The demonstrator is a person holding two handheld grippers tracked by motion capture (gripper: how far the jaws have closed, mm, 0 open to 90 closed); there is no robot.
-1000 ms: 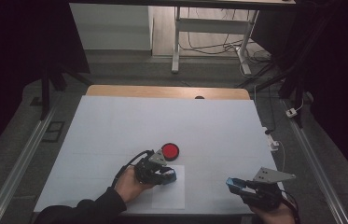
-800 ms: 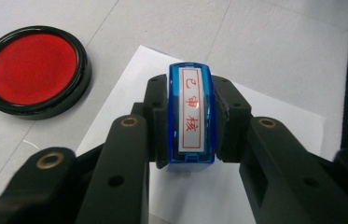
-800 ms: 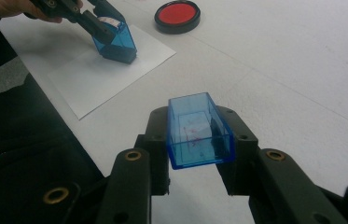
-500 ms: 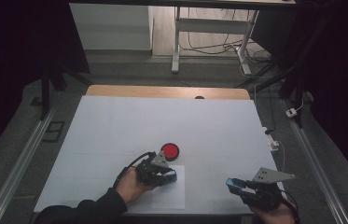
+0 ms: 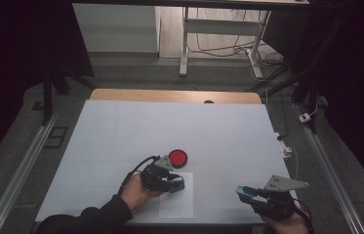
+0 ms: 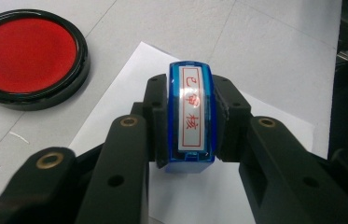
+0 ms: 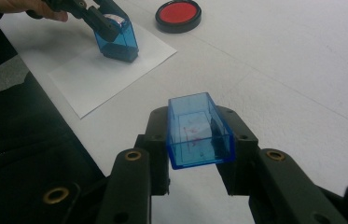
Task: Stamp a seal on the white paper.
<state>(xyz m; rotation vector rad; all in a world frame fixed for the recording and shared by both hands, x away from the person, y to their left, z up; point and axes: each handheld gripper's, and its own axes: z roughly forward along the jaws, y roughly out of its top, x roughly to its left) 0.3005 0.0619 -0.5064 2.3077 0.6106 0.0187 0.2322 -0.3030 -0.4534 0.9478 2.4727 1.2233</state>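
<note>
The left gripper (image 5: pixel 172 181) is clamped on a blue stamp (image 6: pixel 191 119). The two jaws press on the long sides of the stamp, and its top label with red characters faces the camera in the left gripper view. In the right gripper view the stamp (image 7: pixel 116 39) is tilted, and its dark lower end touches the white sheet of paper (image 7: pixel 111 74), near the middle of the sheet. The paper lies flat on the white table (image 5: pixel 228 131), close to the person's edge of it.

The red ink pad (image 5: pixel 178 158) in its round black case stands open on the table, just beside the far corner of the paper and near the left gripper.

The right gripper (image 7: pixel 199 140) is clamped on the clear blue cap (image 7: pixel 198 130), which lies on its side between the jaws, with its open end away from the camera. This gripper is above the near right part of the table, well apart from the paper.
</note>
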